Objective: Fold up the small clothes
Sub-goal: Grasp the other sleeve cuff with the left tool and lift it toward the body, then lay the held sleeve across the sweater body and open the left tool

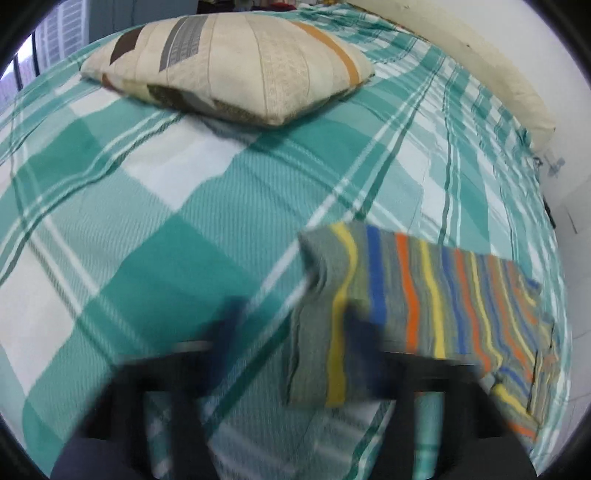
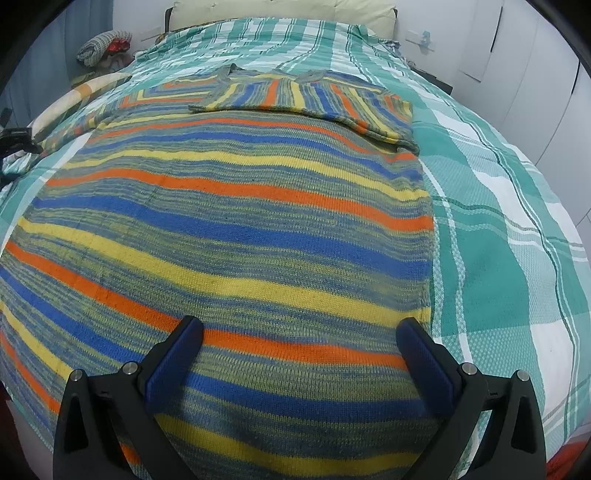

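Note:
A striped knit sweater (image 2: 229, 229) in blue, orange, yellow and grey-green lies flat on the green plaid bedspread (image 2: 498, 221). Its right sleeve (image 2: 306, 96) is folded across the chest near the collar. My right gripper (image 2: 301, 328) hovers just above the sweater's hem, open and empty. In the left wrist view the sweater's left sleeve (image 1: 406, 295) lies on the bed. My left gripper (image 1: 295, 332) is blurred by motion, open, with its right finger (image 1: 364, 354) over the sleeve cuff and nothing gripped.
A beige patterned pillow (image 1: 229, 66) lies on the bedspread (image 1: 147, 221) far ahead of the left gripper. A cream headboard cushion (image 2: 280, 14) runs along the bed's far end. Bundled clothes (image 2: 103, 46) sit at the far left corner. White cupboards (image 2: 535, 74) stand on the right.

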Demonstrator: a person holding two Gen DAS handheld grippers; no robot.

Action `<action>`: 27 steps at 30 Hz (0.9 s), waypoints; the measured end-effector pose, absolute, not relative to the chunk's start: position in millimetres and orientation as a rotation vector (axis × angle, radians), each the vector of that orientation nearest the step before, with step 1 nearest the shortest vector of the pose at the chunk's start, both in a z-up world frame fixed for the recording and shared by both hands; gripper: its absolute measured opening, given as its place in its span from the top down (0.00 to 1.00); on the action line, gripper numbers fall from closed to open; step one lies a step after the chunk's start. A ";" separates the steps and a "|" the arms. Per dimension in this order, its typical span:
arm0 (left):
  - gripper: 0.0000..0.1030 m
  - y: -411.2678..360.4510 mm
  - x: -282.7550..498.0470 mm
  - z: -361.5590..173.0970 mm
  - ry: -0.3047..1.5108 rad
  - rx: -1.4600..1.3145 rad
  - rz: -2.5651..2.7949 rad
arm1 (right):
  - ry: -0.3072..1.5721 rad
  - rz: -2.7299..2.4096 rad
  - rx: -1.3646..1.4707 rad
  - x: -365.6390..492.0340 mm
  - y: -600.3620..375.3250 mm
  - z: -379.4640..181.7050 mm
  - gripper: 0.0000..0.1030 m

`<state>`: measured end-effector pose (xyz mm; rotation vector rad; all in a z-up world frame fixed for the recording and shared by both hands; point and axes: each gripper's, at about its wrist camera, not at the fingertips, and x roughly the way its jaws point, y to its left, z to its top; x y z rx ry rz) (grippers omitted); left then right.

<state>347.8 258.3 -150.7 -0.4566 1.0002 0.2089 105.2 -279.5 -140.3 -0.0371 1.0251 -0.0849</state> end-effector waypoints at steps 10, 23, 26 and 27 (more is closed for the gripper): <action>1.00 130.5 357.6 -13.1 0.814 -0.276 -0.125 | 1.034 -0.074 -0.031 106.9 -281.0 -139.5 0.00; 0.98 -134.4 364.3 -96.7 0.929 -0.020 -0.436 | 1.039 -0.069 -0.031 107.9 -280.9 -139.8 0.00; 0.63 -152.5 350.8 -132.9 1.038 0.045 -0.401 | 1.040 -0.067 -0.032 108.0 -280.7 -139.8 0.00; 0.46 -148.7 340.9 -132.4 1.033 0.040 -0.416 | 1.040 -0.066 -0.032 108.0 -280.9 -139.6 0.00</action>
